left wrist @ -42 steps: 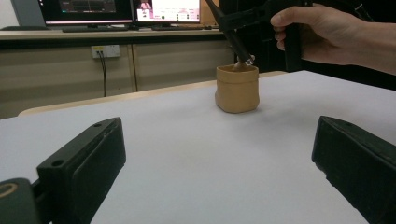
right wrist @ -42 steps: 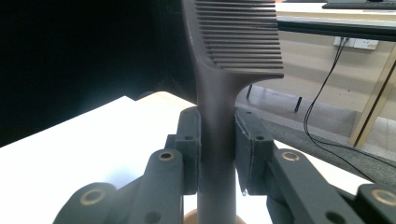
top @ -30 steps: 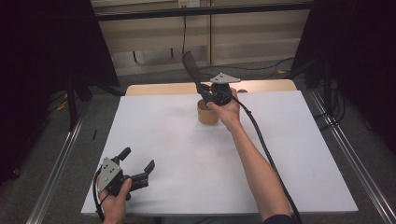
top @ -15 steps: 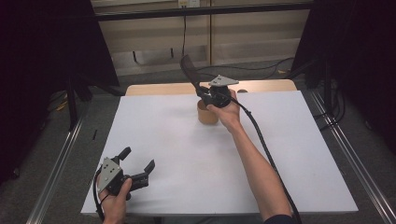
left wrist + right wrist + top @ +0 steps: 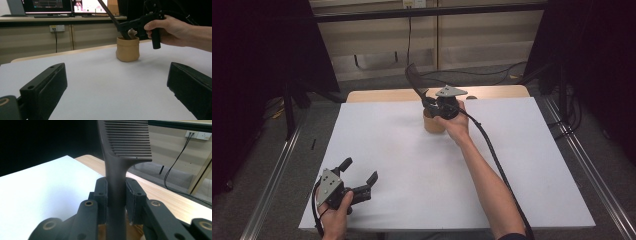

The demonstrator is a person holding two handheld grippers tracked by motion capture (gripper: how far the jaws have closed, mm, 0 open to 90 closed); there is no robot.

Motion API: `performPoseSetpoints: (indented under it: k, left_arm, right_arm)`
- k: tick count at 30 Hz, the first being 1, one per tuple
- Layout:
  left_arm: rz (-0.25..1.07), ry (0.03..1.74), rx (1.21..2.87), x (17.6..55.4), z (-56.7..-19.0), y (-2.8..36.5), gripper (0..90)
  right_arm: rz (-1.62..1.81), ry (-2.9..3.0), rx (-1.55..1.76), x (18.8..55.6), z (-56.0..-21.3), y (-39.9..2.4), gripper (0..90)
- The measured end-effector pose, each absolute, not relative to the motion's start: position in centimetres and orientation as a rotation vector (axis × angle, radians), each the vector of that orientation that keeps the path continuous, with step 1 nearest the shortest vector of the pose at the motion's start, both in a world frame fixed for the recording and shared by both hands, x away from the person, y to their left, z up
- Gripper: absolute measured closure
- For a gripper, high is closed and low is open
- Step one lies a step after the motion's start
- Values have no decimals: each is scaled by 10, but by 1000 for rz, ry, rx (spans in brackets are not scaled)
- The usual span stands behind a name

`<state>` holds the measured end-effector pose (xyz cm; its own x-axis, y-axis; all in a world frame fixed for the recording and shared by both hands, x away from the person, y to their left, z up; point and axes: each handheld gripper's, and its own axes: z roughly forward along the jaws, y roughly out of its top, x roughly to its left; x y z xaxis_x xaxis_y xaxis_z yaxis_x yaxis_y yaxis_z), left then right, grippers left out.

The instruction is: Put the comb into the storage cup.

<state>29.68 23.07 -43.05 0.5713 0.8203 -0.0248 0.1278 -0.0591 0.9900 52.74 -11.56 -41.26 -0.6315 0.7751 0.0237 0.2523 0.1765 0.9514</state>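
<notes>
White worktop [image 5: 412, 165] in the high view: we are clamping our right gripper [image 5: 426, 98] on a dark comb [image 5: 414, 80] above the tan pot [image 5: 433, 122], our left gripper [image 5: 360, 177] resting apart near the front edge. From the left gripper view, we are seeing the comb's [image 5: 110, 13] handle dipping into the pot [image 5: 127, 49], so a sideways tug could be tipping that light pot over. Through the right gripper view, we are pinching only the comb's [image 5: 125, 142] narrow handle, which may be twisting or slipping.

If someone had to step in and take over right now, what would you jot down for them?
Right gripper: shut on the dark comb, held by its handle just above the tan pot.
Left gripper: open, holding nothing, resting near the front left corner of the white table.
Done: comb gripped; whether it is going into the pot or coming out cannot be told.
Left: finish the comb's move; keep the pot upright.
</notes>
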Motion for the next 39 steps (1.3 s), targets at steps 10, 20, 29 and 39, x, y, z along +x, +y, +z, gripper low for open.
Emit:
performPoseSetpoints:
  k: [10, 20, 29, 39]
  left_arm:
    - [693, 824, 1552, 296, -430, 229, 30]
    - [697, 824, 1551, 296, -430, 229, 30]
    - [697, 826, 1556, 297, -431, 229, 30]
    - [687, 824, 1562, 297, -431, 227, 29]
  right_arm:
    - [1463, 1964, 982, 519, -416, -124, 727]
    - [1415, 2009, 960, 512, -416, -121, 725]
    - [1376, 2021, 1013, 512, -427, -124, 723]
    - [1377, 2034, 1051, 512, -431, -123, 681]
